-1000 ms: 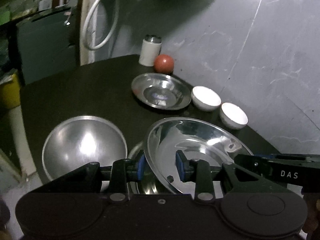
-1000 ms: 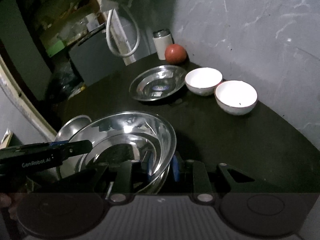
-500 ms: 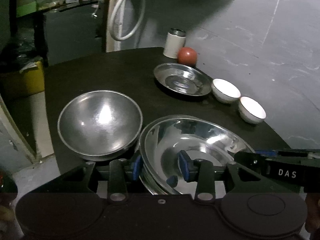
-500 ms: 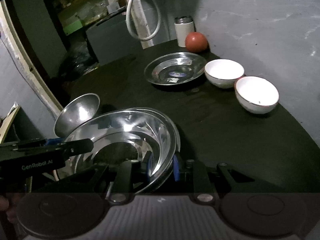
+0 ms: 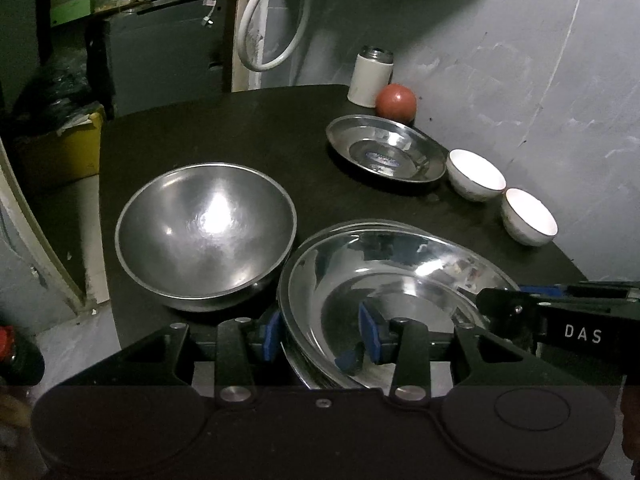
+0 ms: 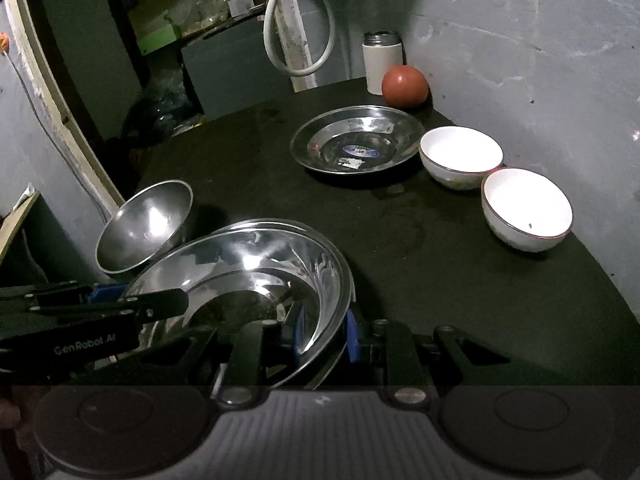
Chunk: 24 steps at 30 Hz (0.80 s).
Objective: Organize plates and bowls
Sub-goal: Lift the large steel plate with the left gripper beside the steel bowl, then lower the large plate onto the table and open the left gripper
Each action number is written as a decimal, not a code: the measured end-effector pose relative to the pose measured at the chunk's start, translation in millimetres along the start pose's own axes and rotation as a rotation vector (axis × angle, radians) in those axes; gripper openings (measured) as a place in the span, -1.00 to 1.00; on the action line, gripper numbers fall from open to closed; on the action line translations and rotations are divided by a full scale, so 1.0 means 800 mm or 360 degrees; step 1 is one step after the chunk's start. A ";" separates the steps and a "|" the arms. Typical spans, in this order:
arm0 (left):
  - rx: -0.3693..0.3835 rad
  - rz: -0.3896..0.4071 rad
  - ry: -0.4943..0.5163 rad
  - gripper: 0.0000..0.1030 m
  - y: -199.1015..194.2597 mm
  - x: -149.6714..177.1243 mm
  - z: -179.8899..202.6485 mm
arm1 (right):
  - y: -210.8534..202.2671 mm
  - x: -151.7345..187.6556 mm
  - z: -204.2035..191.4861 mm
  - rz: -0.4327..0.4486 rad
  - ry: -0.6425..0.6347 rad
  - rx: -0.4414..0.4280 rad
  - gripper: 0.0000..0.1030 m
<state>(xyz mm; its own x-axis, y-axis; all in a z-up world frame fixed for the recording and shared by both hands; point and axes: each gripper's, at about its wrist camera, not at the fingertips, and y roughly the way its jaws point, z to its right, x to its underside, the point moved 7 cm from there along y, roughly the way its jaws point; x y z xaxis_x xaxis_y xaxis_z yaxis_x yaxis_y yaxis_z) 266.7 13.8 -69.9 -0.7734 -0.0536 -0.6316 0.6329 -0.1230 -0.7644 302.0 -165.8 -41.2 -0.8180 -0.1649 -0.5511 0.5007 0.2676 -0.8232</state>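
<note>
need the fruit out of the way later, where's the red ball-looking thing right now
The red round fruit sits at the far end of the dark table, against the white canister and just behind the small steel plate, near the wall.

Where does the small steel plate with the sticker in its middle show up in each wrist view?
Left wrist: the small steel plate sits upper right of centre, just left of the two white bowls.
Right wrist: the same plate lies above centre, left of the nearer-looking white bowls.
Shared landmark: the red ball beside the white canister, just behind the plate in both.
</note>
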 end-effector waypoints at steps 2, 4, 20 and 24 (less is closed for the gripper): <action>-0.0011 0.0008 0.0008 -0.18 0.001 -0.001 0.000 | 0.002 0.001 -0.001 -0.0004 -0.0011 0.0001 -0.53; -0.0016 0.0013 0.0013 -0.15 0.003 -0.001 0.001 | 0.003 0.001 -0.002 -0.0002 -0.0020 -0.0001 -0.53; -0.0047 0.0000 0.0055 0.03 0.010 0.002 0.009 | 0.006 0.001 -0.006 0.0012 -0.0098 0.0020 -0.50; -0.0050 -0.0009 0.0067 0.05 0.010 0.003 0.011 | 0.006 0.002 -0.007 0.0014 -0.0111 0.0031 -0.46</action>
<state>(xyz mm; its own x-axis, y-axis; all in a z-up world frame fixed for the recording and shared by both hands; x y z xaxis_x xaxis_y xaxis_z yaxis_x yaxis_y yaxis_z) 269.7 4.0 -76.2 -0.7753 -0.0111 -0.6315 0.6297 -0.0918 -0.7714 301.8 -159.8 -45.0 -0.7920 -0.2286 -0.5661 0.5139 0.2510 -0.8203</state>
